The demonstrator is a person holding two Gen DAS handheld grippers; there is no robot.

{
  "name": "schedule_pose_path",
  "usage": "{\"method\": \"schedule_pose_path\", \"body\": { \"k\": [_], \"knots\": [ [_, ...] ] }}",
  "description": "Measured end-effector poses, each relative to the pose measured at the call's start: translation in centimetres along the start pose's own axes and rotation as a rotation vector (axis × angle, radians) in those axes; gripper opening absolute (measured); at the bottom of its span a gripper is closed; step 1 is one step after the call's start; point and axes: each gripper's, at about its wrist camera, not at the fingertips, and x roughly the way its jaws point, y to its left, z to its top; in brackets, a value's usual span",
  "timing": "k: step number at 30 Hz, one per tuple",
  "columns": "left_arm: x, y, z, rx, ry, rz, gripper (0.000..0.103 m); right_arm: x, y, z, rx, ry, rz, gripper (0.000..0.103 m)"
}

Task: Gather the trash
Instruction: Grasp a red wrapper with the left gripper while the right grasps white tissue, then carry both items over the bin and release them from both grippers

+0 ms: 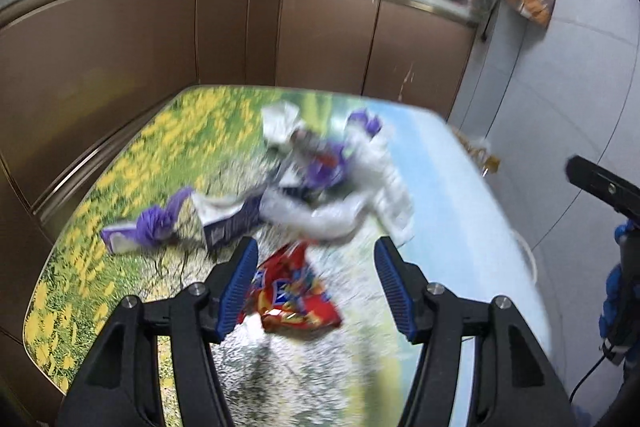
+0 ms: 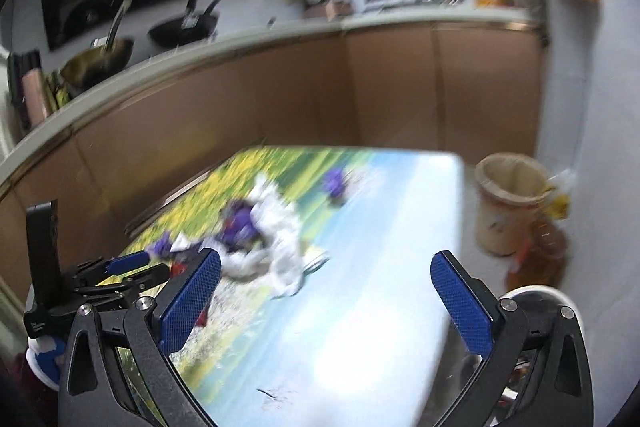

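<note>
left gripper (image 1: 316, 279): angled down over table (image 1: 460, 227), jaws apart, nothing gripped; red snack wrapper (image 1: 294, 295) seen between pads
right gripper (image 2: 326, 301): fully spread, empty
trash pile (image 1: 320, 179): frame centre
bin (image 2: 510, 203): right of frame, contents hidden

Crumpled red snack bag (image 1: 294, 297), wrapper heap (image 1: 320, 179) on table

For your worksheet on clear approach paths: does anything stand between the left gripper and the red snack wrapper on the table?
Nothing visible does. The left gripper is open, and the red snack wrapper lies between its fingers, nearer the left one; the rest of the litter lies beyond it.
</note>
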Motion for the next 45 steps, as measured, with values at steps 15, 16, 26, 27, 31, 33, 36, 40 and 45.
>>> {"method": "schedule_pose_path", "body": {
  "k": [15, 16, 26, 27, 31, 33, 36, 40, 45],
  "knots": [
    [5.4, 1.6, -0.4, -0.031, 0.089, -0.032, 0.028, 17.3, 3.7, -1.1, -0.068, 0.279, 0.093, 0.051],
    [5.5, 1.6, -0.6, -0.034, 0.095, -0.037, 0.021, 17.8, 3.6, -1.1, -0.069, 0.289, 0.085, 0.043],
    [3.9, 1.3, -0.4, -0.048, 0.063, -0.036, 0.007, 14.9, 2.4, 0.2, -0.029, 0.236, 0.129, 0.010],
    [3.3, 1.3, -0.3, -0.051, 0.054, -0.034, 0.007, 14.2, 2.3, 0.5, -0.023, 0.218, 0.138, 0.010],
    [1.4, 1.3, 0.1, -0.064, 0.026, -0.034, 0.007, 10.5, 2.2, 1.7, 0.011, 0.146, 0.190, 0.010],
    [0.0, 1.0, 0.3, -0.063, 0.003, -0.031, 0.007, 8.3, 2.3, 2.2, 0.015, 0.111, 0.202, 0.010],
    [-1.7, 0.8, 0.7, -0.060, -0.025, -0.036, 0.007, 5.3, 2.2, 2.4, 0.036, 0.069, 0.230, 0.010],
    [-3.7, 0.1, 1.3, -0.063, -0.055, -0.048, 0.007, 0.7, 1.6, 2.2, 0.073, 0.011, 0.282, 0.010],
    [-5.4, -1.3, 1.9, -0.060, -0.075, -0.089, 0.007, -4.4, 0.4, 1.3, 0.084, -0.046, 0.286, 0.010]
  ]
}}
